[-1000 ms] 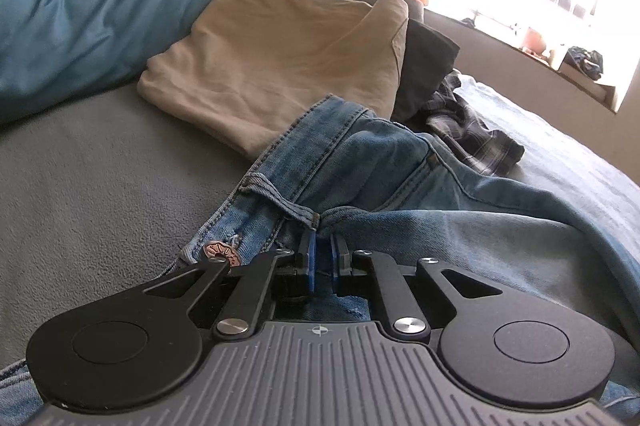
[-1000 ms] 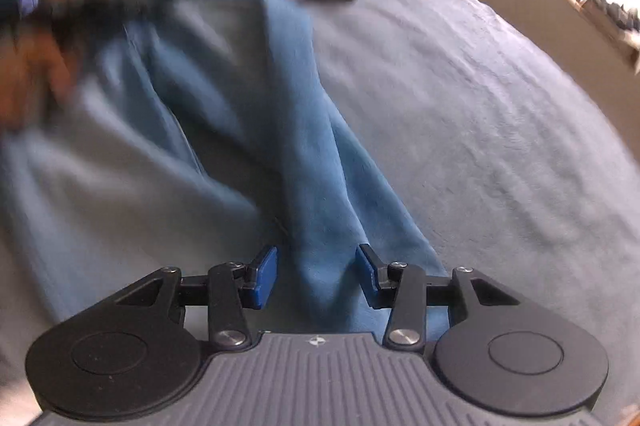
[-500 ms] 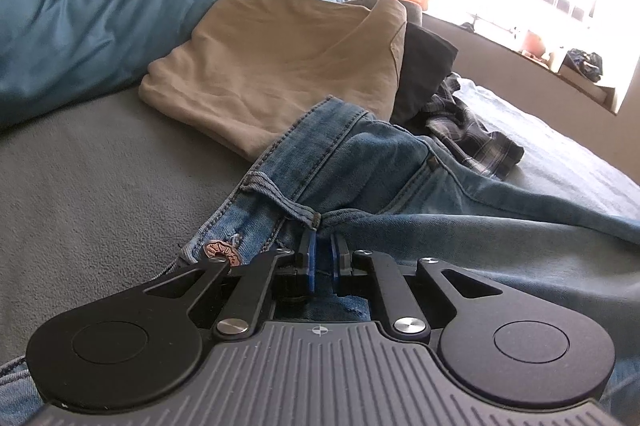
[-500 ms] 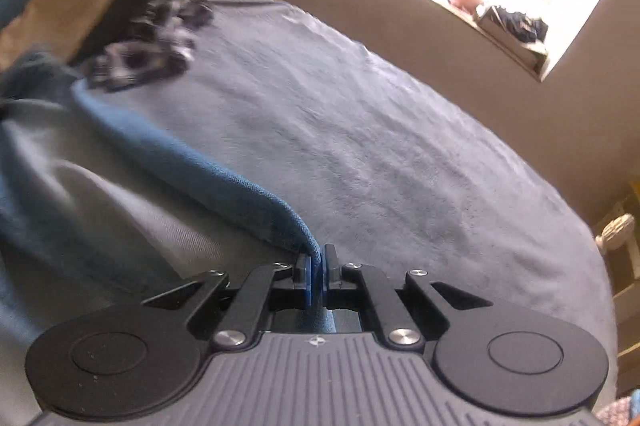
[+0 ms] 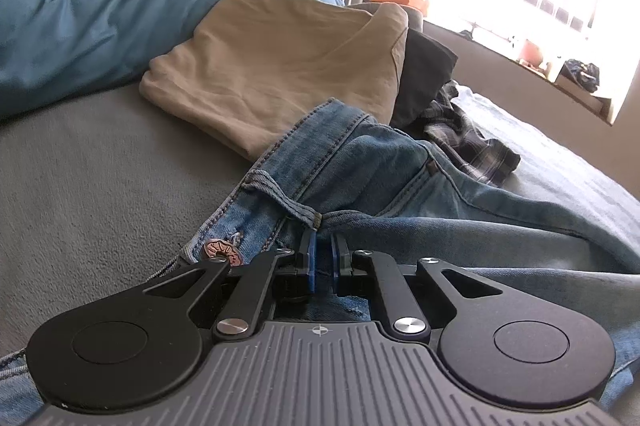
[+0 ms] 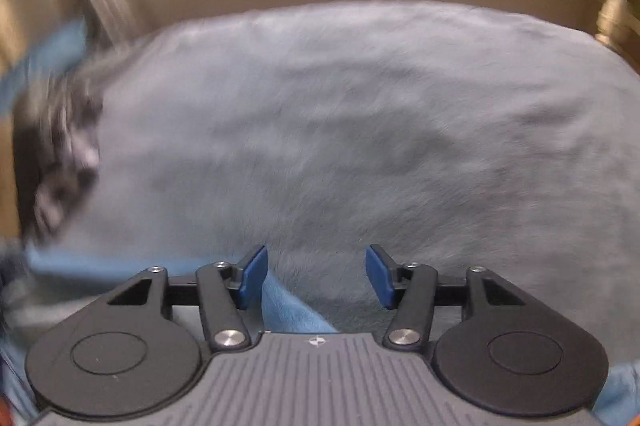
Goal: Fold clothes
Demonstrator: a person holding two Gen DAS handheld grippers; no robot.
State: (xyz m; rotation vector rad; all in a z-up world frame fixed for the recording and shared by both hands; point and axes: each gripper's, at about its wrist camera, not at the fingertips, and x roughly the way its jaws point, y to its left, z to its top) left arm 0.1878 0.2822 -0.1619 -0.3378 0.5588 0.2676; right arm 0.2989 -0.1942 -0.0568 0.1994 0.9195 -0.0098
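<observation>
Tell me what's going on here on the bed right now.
A person is folding jeans on a grey bed with two handheld grippers. The left gripper is clamped on the denim near the waistband. The right gripper is open over the bed, holding nothing. A folded tan garment lies behind.

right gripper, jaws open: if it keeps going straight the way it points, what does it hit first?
Most likely the grey bed cover. The right gripper points over a corner of the jeans lying under its jaws, then only bare cover ahead. The frame is motion-blurred, so depth is uncertain.
</observation>
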